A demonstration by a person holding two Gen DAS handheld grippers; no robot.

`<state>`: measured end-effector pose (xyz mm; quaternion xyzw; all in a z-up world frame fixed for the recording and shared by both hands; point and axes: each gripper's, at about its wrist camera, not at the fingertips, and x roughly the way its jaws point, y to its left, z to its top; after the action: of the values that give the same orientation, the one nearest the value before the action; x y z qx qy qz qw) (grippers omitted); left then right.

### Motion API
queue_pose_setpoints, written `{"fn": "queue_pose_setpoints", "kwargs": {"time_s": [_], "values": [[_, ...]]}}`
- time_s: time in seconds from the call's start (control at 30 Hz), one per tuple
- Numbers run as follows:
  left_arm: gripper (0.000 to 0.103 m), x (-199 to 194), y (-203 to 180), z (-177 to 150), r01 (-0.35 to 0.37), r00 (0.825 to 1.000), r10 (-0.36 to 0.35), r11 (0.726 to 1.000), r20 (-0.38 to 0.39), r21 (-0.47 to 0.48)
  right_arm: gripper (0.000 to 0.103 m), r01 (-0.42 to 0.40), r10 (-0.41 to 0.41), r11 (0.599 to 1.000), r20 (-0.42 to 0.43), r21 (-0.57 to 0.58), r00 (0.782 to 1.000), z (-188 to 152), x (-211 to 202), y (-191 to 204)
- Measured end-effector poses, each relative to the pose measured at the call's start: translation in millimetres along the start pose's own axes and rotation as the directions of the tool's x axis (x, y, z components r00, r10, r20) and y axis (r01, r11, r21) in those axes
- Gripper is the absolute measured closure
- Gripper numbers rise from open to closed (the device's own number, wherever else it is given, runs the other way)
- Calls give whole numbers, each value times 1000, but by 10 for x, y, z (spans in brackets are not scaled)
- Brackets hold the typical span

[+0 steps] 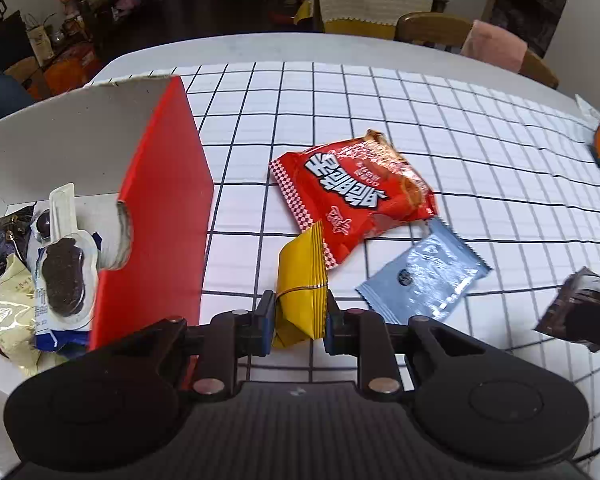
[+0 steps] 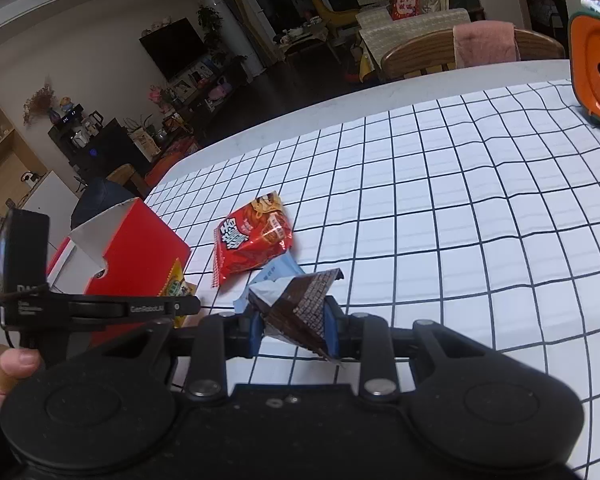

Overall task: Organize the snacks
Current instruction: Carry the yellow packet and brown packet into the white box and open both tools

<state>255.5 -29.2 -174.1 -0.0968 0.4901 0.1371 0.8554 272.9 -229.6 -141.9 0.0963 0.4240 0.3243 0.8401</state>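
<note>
**On the checked tablecloth: both claws loaded, box waiting at the left**

Beside the red box (image 1: 156, 216), my left gripper (image 1: 298, 316) is clamped on a yellow packet (image 1: 300, 280); I judge it is held clear of the cloth so it can go over the box wall. My right gripper (image 2: 292, 324) is closed on a brown packet (image 2: 300, 304), which I read as waiting its turn. The red noodle bag (image 1: 352, 196) and the pale blue sachet (image 1: 424, 276) lie loose on the tablecloth (image 1: 420, 120), touching.

The left view alone shows the box interior: a cookie pack (image 1: 64, 276) and other wrappers already inside. The right view alone shows a hand (image 2: 4, 368) at the left edge, and the orange container (image 2: 596, 68) far off.
</note>
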Motion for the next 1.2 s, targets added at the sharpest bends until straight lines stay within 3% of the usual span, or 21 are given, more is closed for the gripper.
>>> {"fn": "queue_pose_setpoints", "kwargs": {"time_s": [0.4,0.8,1.2], "values": [[81,-553,190,-89,66,997,-67,998,37,23,74,39,-36,998,50,-45,998,-35,-214,472],[81,-1113,706,-208,157,985,-160,986,61,52,74,55,-47,995,101,-82,994,-136,-383,1292],[81,-1493,1365,-167,154,980,-160,986,118,63,74,50,-32,986,112,-161,993,-67,-168,2136]]}}
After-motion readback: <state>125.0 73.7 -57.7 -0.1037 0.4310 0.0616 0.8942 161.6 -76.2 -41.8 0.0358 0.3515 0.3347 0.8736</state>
